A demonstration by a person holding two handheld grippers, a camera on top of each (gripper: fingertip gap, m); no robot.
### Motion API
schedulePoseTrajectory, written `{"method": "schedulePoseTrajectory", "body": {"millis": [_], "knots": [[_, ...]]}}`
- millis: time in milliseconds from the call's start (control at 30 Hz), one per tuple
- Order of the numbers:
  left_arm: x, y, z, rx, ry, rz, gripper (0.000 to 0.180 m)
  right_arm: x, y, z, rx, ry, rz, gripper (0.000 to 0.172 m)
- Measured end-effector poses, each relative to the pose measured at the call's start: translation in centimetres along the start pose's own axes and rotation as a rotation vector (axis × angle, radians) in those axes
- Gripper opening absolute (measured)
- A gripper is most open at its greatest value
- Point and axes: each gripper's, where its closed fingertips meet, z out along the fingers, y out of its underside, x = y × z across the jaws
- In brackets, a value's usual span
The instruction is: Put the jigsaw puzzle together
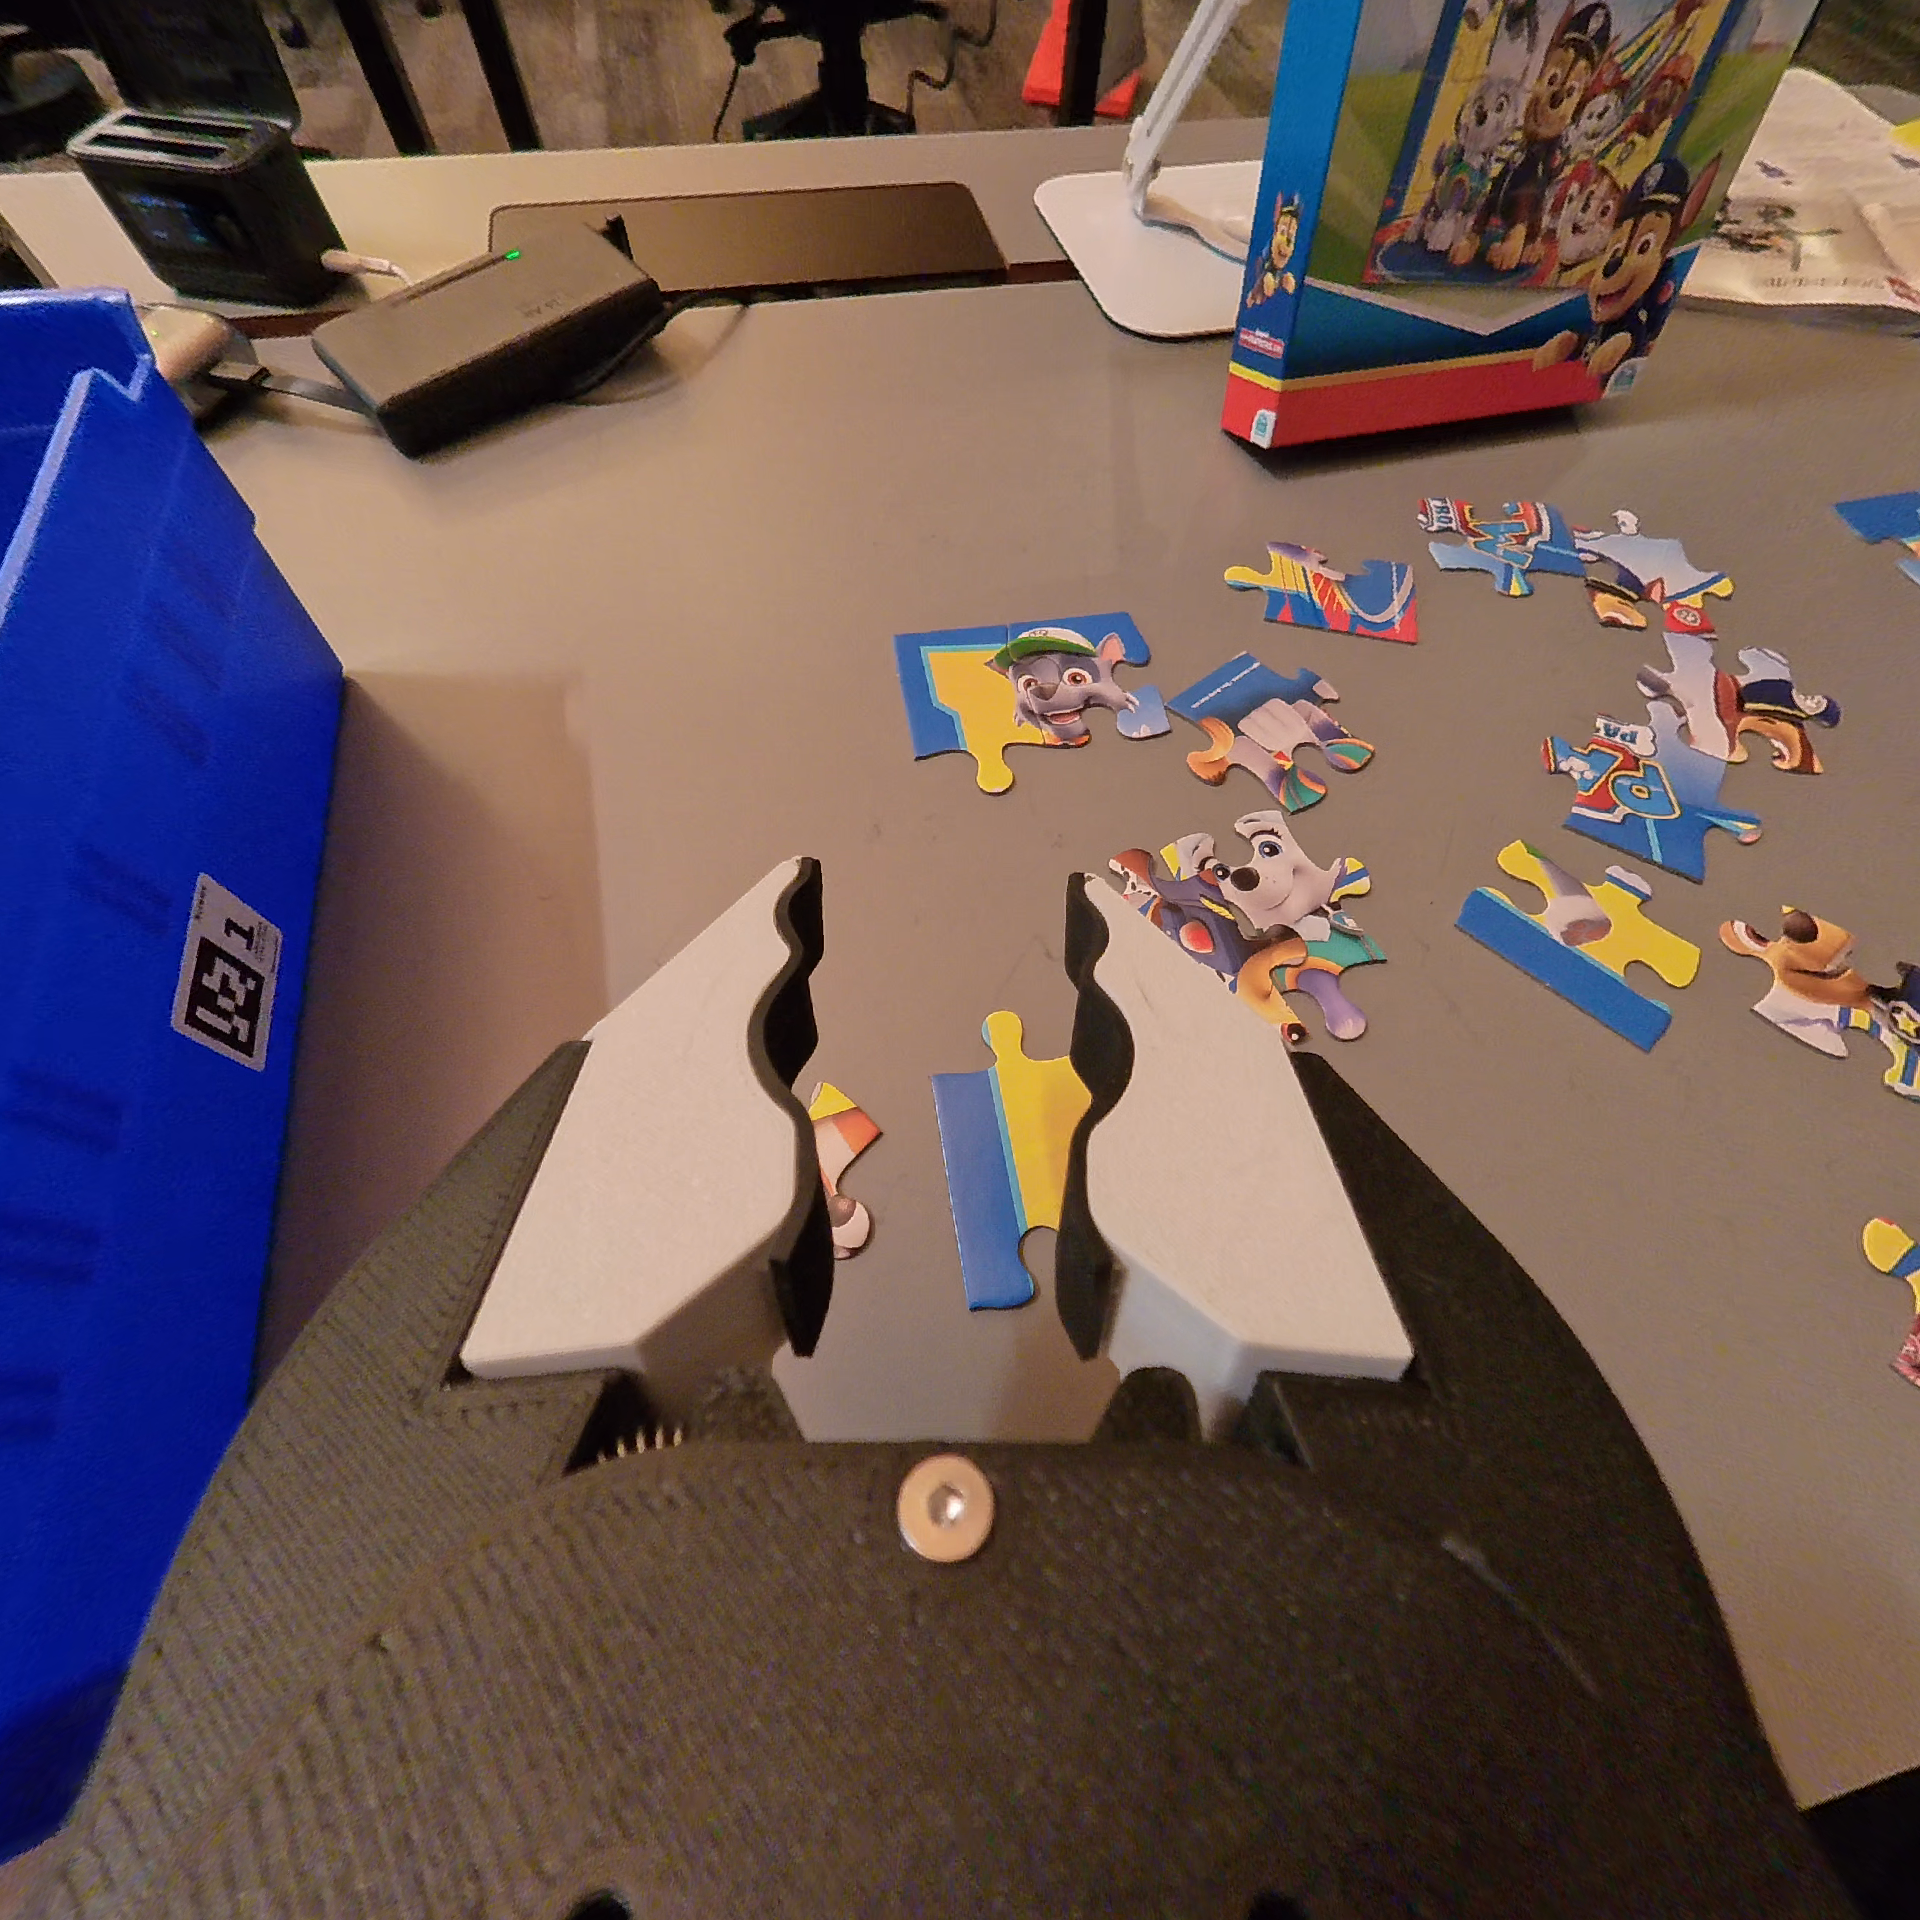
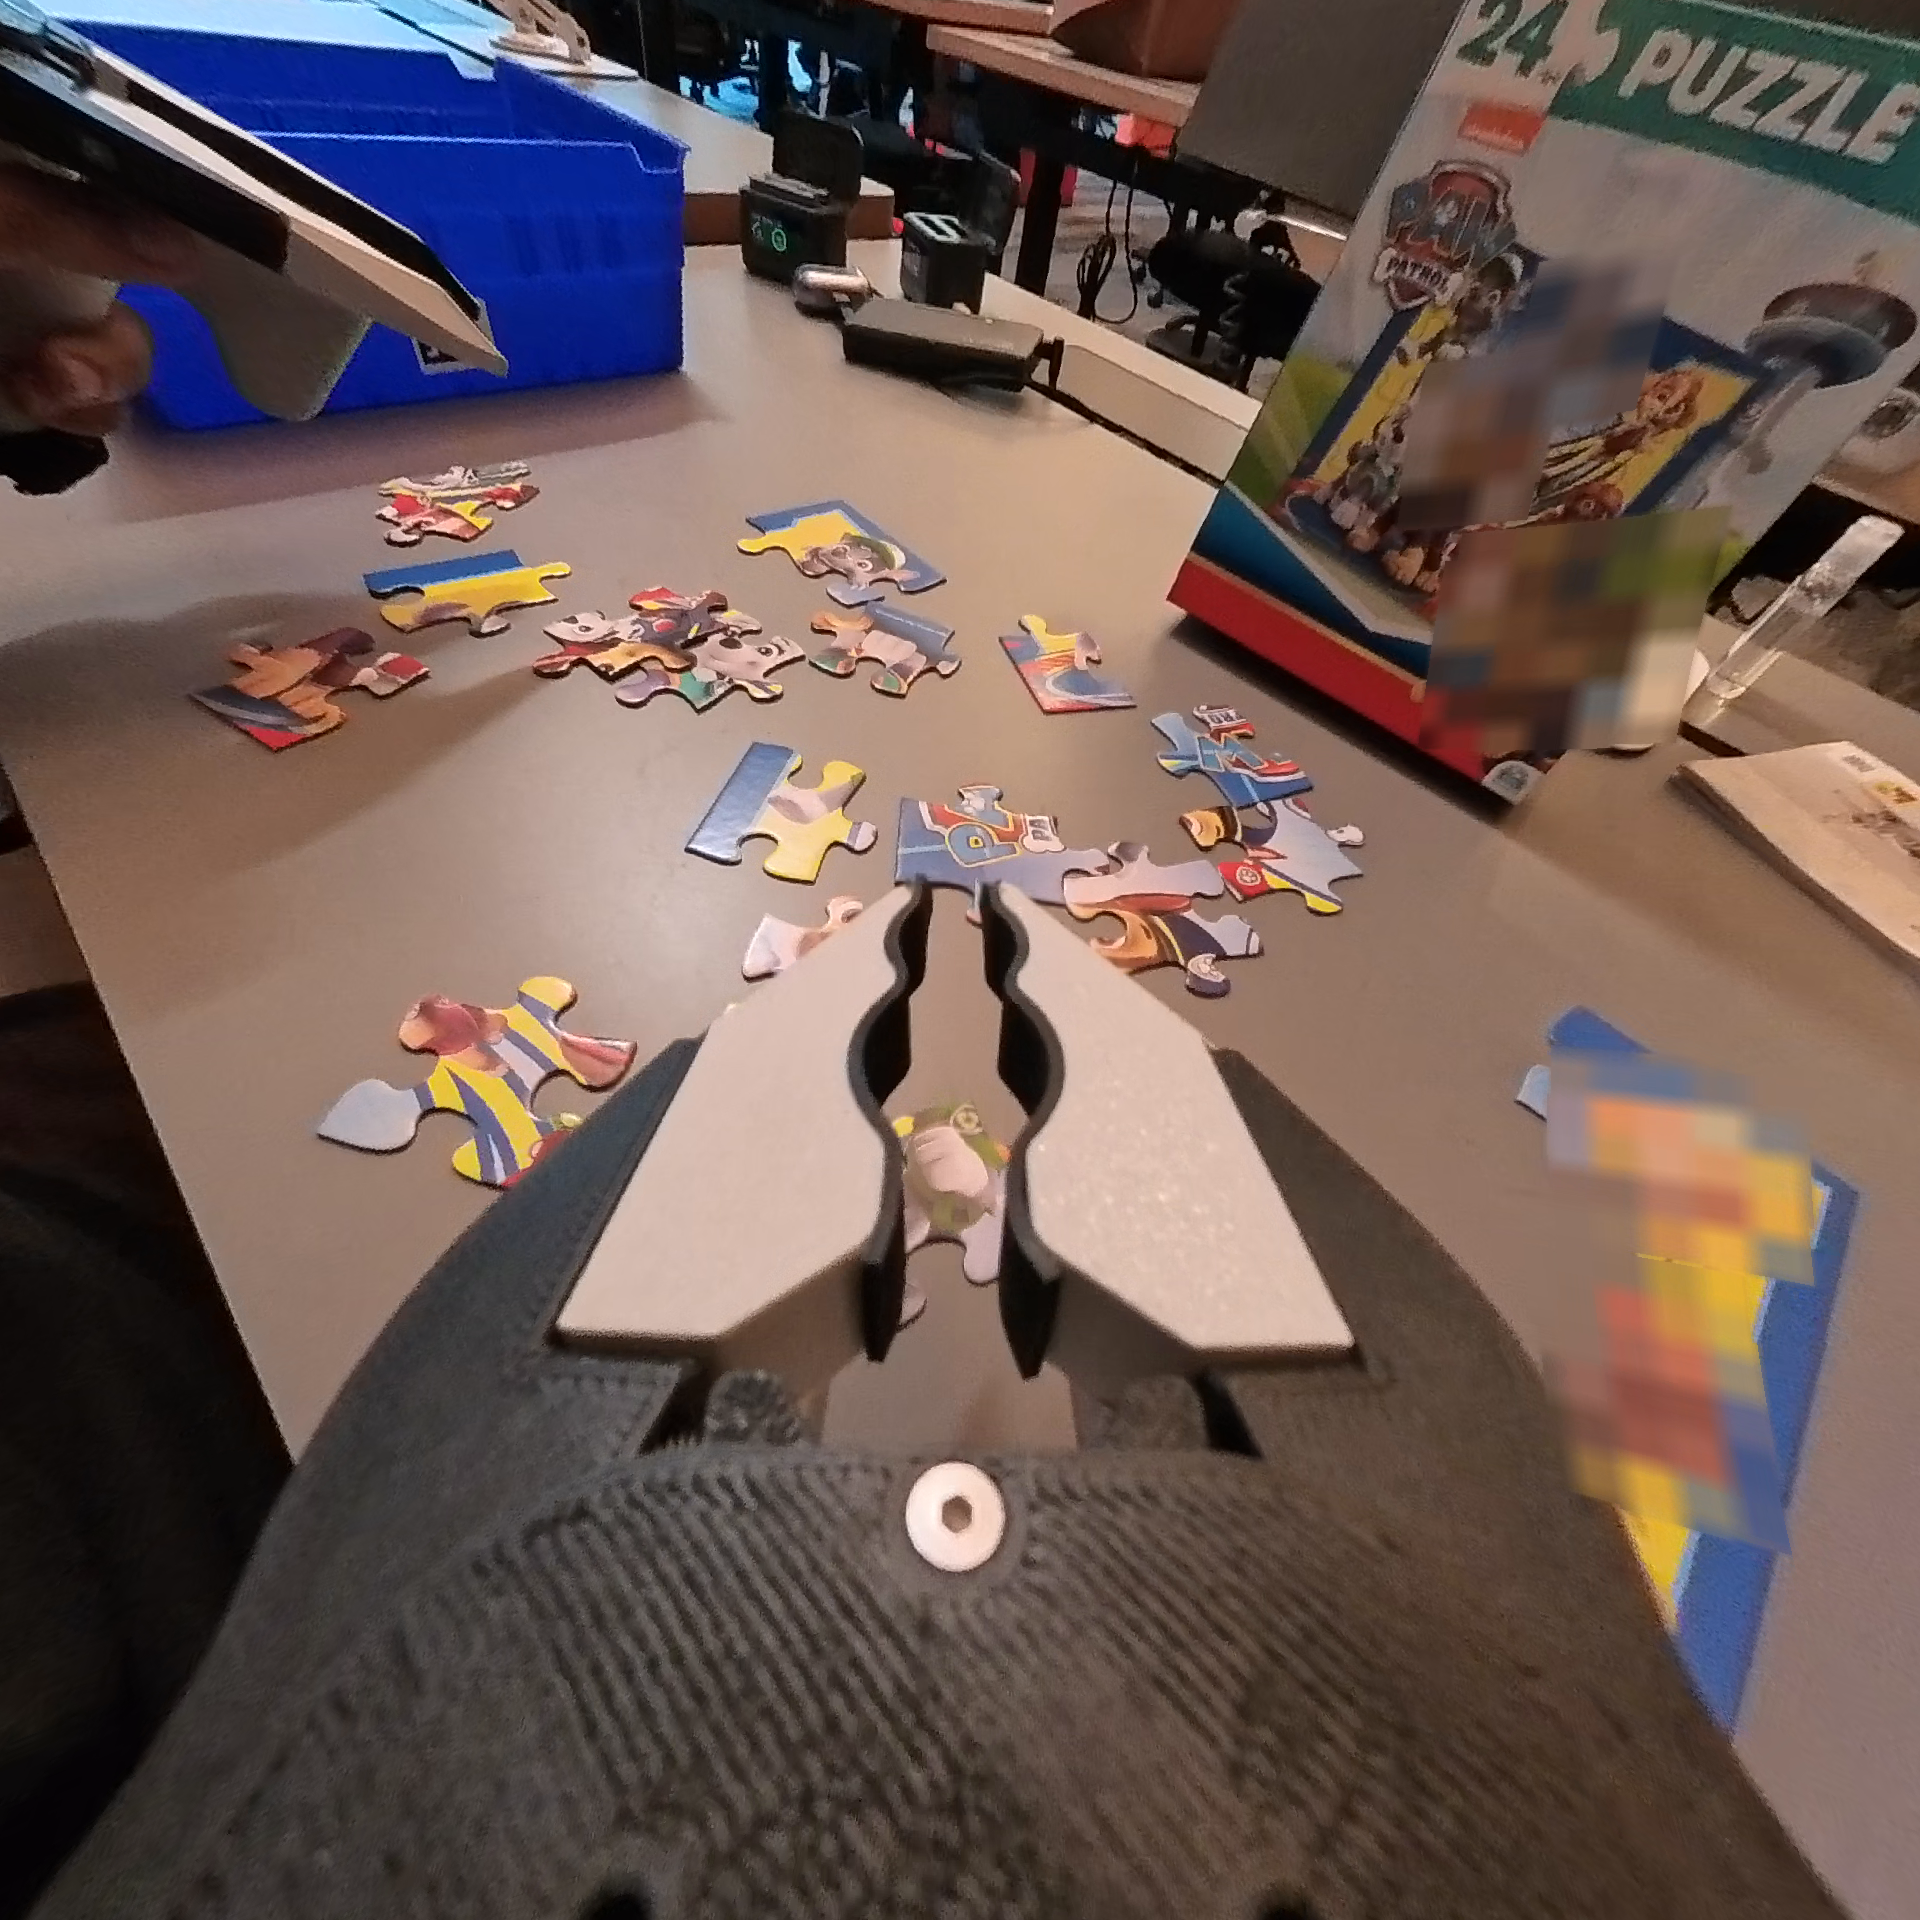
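Spread jaws mark the left gripper: its two grey fingers stand well apart above the grey table, and nothing is pinched between them. Seen below the gap, flat on the table, lies a blue-and-yellow edge piece, its right side hidden under the right finger; a scrap of an orange-and-white piece peeps out from under the left finger. Just beyond the right fingertip sits a cluster of joined pieces with a white pup. Farther off lie a blue-and-yellow piece with a grey pup in a green cap, then more loose pieces, and at the back the upright puzzle box. A blue bin stands close on the left.

On the right gripper the fingers are nearly together, with only a narrow slit of table visible between the tips, and no piece gripped. Under that slit, nearer the camera, lies a piece with a green-and-white figure. Right past the tips is a blue piece with lettering.

Only the right wrist view shows the other gripper, raised at upper left in front of the bin, and a booklet at the right. Only the left wrist view shows a dark power brick and a white lamp base.
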Motion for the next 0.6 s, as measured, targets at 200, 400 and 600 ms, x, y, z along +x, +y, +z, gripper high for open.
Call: {"method": "schedulePoseTrajectory", "body": {"millis": [200, 400, 600], "knots": [[0.2, -0.4, -0.1, 0.021, 0.003, 0.005, 0.045, -0.1, 0.3, 0.1, -0.01, -0.006, 0.004, 0.009], [0.2, -0.3, -0.1, 0.02, 0.007, 0.004, 0.045, -0.2, 0.1, 0.1, -0.007, -0.004, -0.006, 0.009], [0.4, -0.3, 0.0, 0.021, 0.014, 0.01, 0.045, -1.5, -2.4, -1.0, 0.124, -0.042, -0.069, 0.005]]}}
